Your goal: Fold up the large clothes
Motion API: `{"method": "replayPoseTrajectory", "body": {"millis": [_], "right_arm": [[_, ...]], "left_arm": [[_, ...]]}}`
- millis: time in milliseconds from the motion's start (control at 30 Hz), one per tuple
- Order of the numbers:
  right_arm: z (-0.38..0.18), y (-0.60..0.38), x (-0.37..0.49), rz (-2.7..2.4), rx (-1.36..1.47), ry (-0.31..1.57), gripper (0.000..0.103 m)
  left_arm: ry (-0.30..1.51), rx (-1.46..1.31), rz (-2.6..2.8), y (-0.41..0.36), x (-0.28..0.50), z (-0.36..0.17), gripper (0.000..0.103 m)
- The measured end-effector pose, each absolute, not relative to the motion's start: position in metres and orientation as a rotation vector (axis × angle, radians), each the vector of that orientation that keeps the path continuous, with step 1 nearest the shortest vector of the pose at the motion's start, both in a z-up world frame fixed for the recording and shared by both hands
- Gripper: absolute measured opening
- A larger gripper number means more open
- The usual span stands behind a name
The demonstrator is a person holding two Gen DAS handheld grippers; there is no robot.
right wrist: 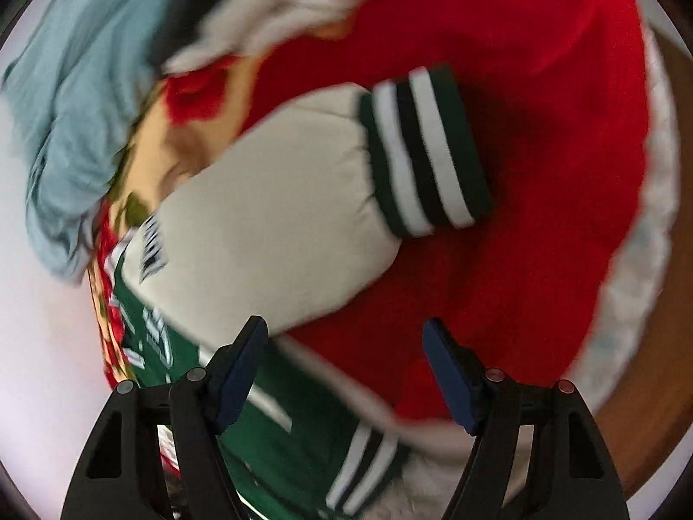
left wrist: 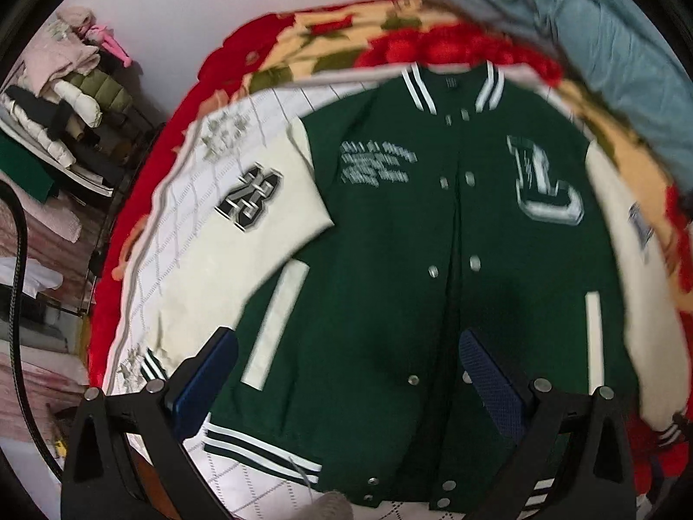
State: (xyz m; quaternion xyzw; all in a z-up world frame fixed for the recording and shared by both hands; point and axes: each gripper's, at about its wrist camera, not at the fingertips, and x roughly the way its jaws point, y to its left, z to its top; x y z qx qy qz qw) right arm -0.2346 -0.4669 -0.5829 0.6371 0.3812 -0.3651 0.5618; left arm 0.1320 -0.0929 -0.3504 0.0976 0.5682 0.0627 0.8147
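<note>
A green varsity jacket (left wrist: pixel 390 234) with cream sleeves lies face up and spread flat on the bed, collar at the far end. My left gripper (left wrist: pixel 346 342) hovers open over its lower front near the snap placket, nothing between the fingers. In the right wrist view the jacket's cream sleeve (right wrist: pixel 277 216) with its striped green cuff (right wrist: pixel 426 151) lies stretched over a red blanket (right wrist: pixel 541 173). My right gripper (right wrist: pixel 346 333) stands open just above the sleeve's lower edge and the jacket's green hem (right wrist: pixel 303 446), holding nothing.
A white quilted sheet (left wrist: pixel 173 234) lies under the jacket's left side. A light blue garment (left wrist: pixel 584 43) is heaped at the far right of the bed. Folded clothes (left wrist: pixel 73 86) are stacked on a rack to the left. Wooden floor (right wrist: pixel 649 411) shows beyond the bed's right edge.
</note>
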Motion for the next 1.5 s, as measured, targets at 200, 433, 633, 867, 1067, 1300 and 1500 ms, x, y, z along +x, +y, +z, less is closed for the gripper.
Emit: {"method": "replayPoseTrajectory", "body": {"millis": [200,433,633,867,1067,1300,1500], "right_arm": [[-0.617,-0.508,-0.220,-0.825,1.528,0.665,0.074],[-0.666,-0.535,-0.203,-0.873,1.621,0.583,0.074],[-0.640,-0.541,-0.159,-0.842,1.452,0.554,0.023],[-0.549,-0.534,-0.065,-0.744,1.188,0.574,0.017],[-0.468,-0.475,0.053,-0.537,1.012,0.593,0.016],[-0.451,-0.365,0.189,-0.306,0.875,0.745,0.016],[-0.499,-0.236,0.297,-0.138,0.752,0.909,0.016]], "left_arm": [[1.245,0.246,0.149,-0.129,0.147,-0.394,0.103],[1.281,0.235,0.134,-0.164,0.173,-0.429,0.103],[1.297,0.285,0.123,-0.177,0.195,-0.450,0.103],[1.284,0.264,0.172,-0.154,0.227,-0.443,0.103],[1.288,0.169,0.236,-0.112,0.252,-0.428,0.103],[1.287,0.074,0.301,-0.055,0.261,-0.415,0.103],[1.311,-0.017,0.430,0.029,0.254,-0.429,0.103]]}}
